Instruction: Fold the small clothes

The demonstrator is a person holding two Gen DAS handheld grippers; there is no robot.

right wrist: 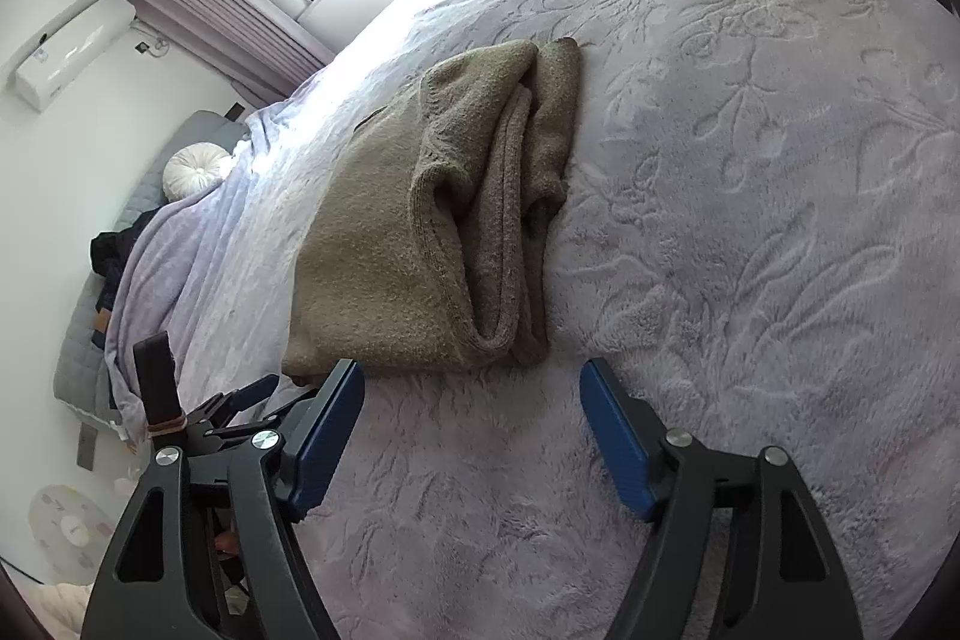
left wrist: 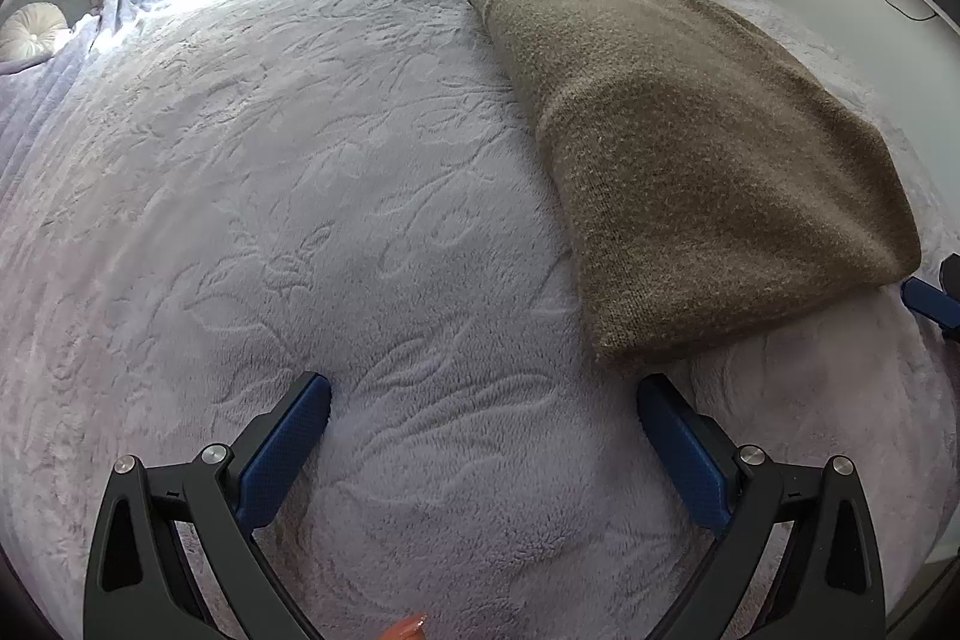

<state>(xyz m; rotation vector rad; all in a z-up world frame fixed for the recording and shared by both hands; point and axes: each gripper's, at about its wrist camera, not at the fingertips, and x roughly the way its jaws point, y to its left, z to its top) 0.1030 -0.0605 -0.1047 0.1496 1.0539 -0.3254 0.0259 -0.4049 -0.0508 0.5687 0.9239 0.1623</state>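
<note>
left gripper (left wrist: 483, 400) jaws spread wide, nothing between them, hovering over lavender bedspread (left wrist: 300, 220). folded brown sweater (left wrist: 690, 160) lies ahead and right of it, near corner just beside its right finger. right gripper (right wrist: 471, 388) also released, empty; sweater (right wrist: 432, 220) lies just ahead of its tips, left finger near the front edge, contact unclear.
</note>
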